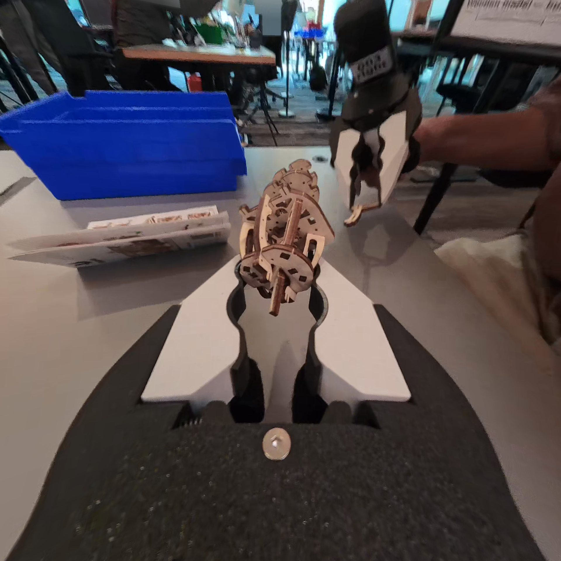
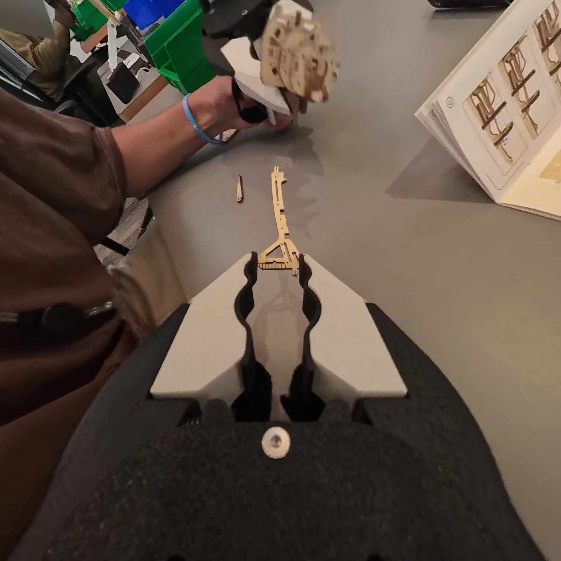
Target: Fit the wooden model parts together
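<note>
My left gripper (image 1: pixel 276 273) is shut on a partly built wooden model (image 1: pixel 288 218), a stack of cut plates on a dark central rod, and holds it above the grey table (image 1: pixel 45 318). It also shows in the right wrist view (image 2: pixel 296 51), blurred at the top. My right gripper (image 2: pixel 279 261) is shut on the triangular end of a long flat wooden part (image 2: pixel 280 212), which points forward over the table. In the left wrist view the right gripper (image 1: pixel 364 197) hangs at the upper right with that part (image 1: pixel 354 216) at its tips. A small wooden sliver (image 2: pixel 240 188) lies on the table.
A blue bin (image 1: pixel 127 142) stands at the back left. An open instruction booklet (image 1: pixel 136 239) lies beside it and shows at the right in the right wrist view (image 2: pixel 501 106). A person's arm (image 2: pixel 151 145) reaches across. A green bin (image 2: pixel 176 51) sits beyond.
</note>
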Demonstrator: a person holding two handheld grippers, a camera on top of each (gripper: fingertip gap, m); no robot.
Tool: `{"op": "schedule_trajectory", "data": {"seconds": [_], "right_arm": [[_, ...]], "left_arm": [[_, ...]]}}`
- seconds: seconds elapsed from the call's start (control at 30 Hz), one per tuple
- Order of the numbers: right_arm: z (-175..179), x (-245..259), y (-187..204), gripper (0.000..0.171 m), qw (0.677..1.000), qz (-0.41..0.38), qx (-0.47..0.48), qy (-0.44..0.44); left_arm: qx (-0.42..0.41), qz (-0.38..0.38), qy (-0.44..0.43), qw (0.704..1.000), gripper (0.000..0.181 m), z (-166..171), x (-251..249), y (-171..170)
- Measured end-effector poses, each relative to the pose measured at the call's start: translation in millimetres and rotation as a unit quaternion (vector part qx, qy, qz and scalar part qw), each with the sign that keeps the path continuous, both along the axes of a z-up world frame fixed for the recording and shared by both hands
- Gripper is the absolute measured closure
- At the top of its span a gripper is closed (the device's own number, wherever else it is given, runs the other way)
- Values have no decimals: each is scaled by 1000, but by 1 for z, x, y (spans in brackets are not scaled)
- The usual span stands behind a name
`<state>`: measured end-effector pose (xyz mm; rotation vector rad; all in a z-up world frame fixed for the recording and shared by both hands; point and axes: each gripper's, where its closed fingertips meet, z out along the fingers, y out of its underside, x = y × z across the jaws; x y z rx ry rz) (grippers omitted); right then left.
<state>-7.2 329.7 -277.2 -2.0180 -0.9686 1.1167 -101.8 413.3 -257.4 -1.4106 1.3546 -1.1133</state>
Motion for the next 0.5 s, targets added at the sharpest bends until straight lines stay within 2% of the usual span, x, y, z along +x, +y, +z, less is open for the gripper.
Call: {"op": "schedule_trajectory", "data": {"seconds": [0.1, 0.33, 0.5], "right_arm": [[-6, 2, -5, 145, 1000, 6, -5, -8], [-16, -13, -21, 145, 999, 34, -13, -13], [0, -16, -20, 145, 998, 27, 17, -45]], "left_arm": [[20, -4, 27, 999, 146, -11, 3, -1], [45, 9, 7, 999, 146, -6, -6, -14], [48, -18, 50, 997, 146, -19, 1, -26]]}}
